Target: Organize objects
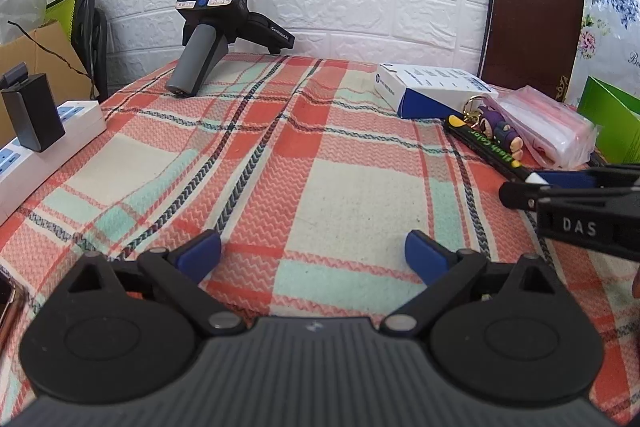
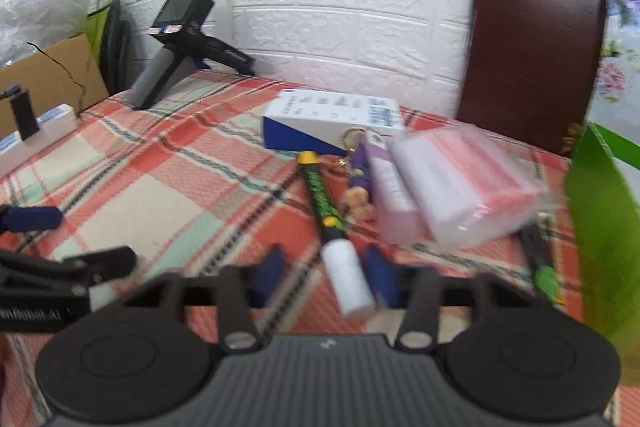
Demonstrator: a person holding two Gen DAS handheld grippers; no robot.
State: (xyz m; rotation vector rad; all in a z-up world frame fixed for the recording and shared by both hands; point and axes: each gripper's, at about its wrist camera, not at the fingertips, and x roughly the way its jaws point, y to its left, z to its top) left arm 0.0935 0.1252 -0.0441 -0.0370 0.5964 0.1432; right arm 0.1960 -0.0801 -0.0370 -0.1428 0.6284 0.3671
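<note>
Only the right wrist view shows a second marker (image 2: 540, 263).

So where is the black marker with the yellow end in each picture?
Left wrist view: the marker lies at the right, running from the blue and white box down toward the right tool.
Right wrist view: the marker lies in the middle, its white cap between the right tool's pads.
Shared landmark: the blue and white box, just behind its yellow end.
</note>
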